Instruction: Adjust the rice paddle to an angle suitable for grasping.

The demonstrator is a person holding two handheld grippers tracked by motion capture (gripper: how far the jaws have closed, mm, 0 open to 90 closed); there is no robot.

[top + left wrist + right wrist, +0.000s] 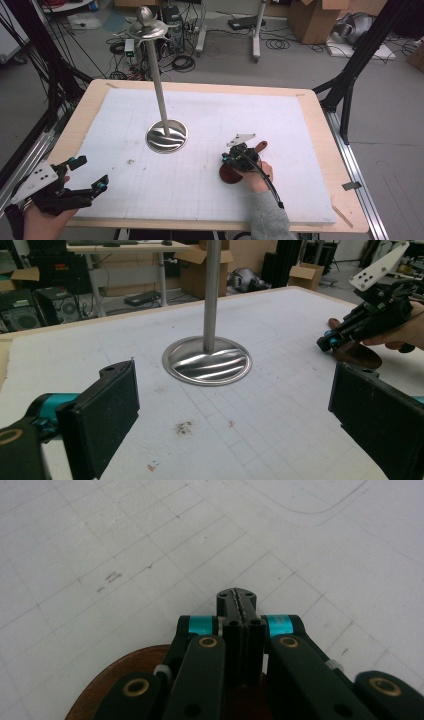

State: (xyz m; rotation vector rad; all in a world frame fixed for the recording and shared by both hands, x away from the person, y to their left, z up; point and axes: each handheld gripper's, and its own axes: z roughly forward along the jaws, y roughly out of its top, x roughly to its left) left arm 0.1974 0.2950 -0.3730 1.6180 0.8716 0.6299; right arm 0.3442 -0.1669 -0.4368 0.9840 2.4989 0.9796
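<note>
While both hands rest over the white gridded mat (210,115) on the wooden table (320,130), the largest item is the metal stand (159,80), a tall pole rising from a round polished base (207,361) near the mat's centre, well apart from both grippers. Next in size, the left gripper (87,175) hangs over the near left corner with its jaws spread wide and nothing between them; its own view looks between the two black pads (102,415) toward the stand. The right gripper (239,159) sits to the near right of the stand, jaws pressed fully together, tips (236,600) pointing down at the mat. Smallest is the brown wooden paddle-shaped piece (231,173), lying flat directly beneath that gripper, its rounded body (120,672) under the linkage and its short handle (261,146) poking out on the far side. Whether the closed jaws pinch its edge, I cannot tell. Judgement: piece looks light, rigid, smooth-finished, so likely to slide on the mat; best taken by the narrow handle or across the thin rim, gripped firmly.
</note>
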